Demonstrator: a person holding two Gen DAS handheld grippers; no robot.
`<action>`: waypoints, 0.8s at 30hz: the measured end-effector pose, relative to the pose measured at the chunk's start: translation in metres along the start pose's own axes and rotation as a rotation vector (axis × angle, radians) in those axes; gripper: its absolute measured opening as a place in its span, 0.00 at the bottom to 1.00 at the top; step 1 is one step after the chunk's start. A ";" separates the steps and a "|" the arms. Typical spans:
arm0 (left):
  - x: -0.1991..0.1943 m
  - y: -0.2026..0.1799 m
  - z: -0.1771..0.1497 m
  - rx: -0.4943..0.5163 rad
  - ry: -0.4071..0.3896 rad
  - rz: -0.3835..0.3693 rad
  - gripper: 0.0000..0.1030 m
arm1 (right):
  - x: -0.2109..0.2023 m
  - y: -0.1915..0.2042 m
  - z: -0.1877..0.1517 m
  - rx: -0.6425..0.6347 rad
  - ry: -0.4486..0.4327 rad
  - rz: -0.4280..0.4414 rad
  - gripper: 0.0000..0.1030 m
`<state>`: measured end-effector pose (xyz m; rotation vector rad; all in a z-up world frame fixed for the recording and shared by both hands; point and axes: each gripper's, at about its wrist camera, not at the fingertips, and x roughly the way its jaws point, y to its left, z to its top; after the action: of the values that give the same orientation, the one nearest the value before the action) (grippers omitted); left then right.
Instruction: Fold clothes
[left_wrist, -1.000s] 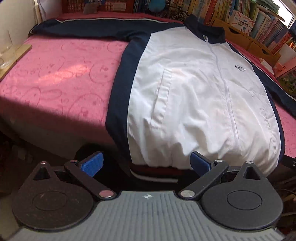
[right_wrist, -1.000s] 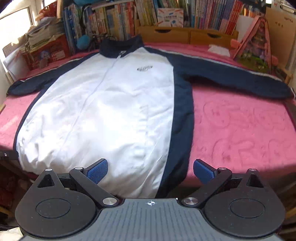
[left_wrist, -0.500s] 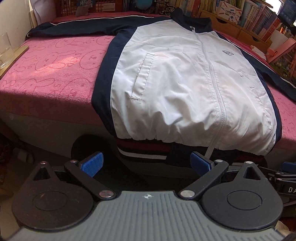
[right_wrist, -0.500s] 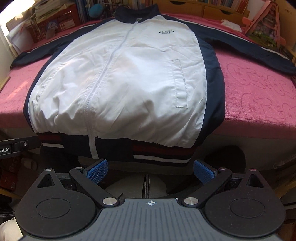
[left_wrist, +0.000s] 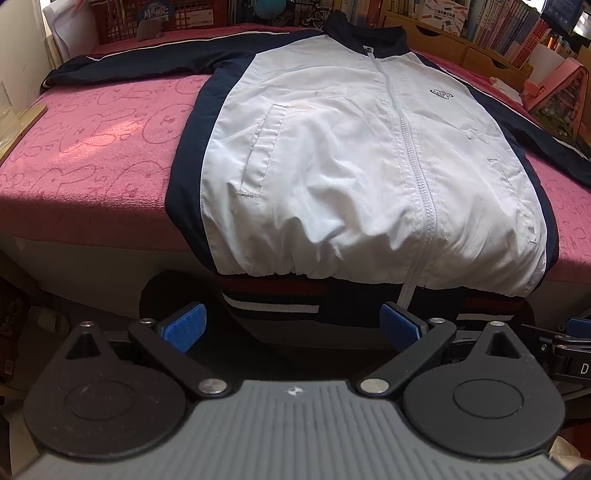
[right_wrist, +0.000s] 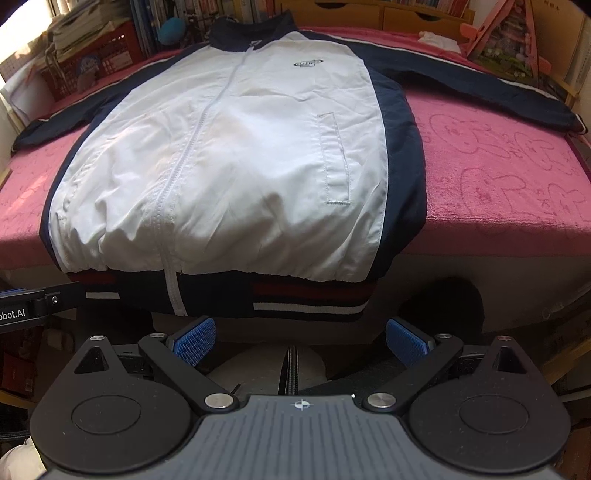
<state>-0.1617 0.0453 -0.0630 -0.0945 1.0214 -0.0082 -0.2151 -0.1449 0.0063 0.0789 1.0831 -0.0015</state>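
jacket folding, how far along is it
Barely begun. Done: the jacket lies spread flat and zipped on the pink bed cover, with both sleeves stretched out to the sides. In hand: nothing; the left gripper and right gripper sit below the striped hem with jaws open. Left: every fold, sleeves and body.

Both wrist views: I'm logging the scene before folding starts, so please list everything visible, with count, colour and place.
jacket: one, white front with navy sides and sleeves, zipped, spread flat on the bed, striped hem hanging over the near edge.
bed cover: one, pink with cartoon outlines, under the jacket.
books: many, mixed colours, shelved behind the bed.
wooden drawers: light brown, at the back past the collar.
crate: one, red, back left in the right wrist view.
left gripper: black with blue pads, open, below the hem.
right gripper: black with blue pads, open, below the hem.
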 end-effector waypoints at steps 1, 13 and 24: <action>0.000 0.000 0.000 -0.001 0.000 0.001 0.98 | 0.000 0.000 0.000 0.001 0.001 0.001 0.97; 0.007 0.019 0.066 -0.048 -0.220 0.069 0.98 | 0.006 -0.114 0.055 0.384 -0.341 0.106 0.97; 0.073 0.035 0.147 -0.276 -0.350 0.087 0.99 | 0.121 -0.349 0.188 0.758 -0.515 -0.110 0.96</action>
<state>0.0006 0.0875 -0.0514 -0.2928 0.6714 0.2224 -0.0066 -0.5003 -0.0347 0.6651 0.5218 -0.5077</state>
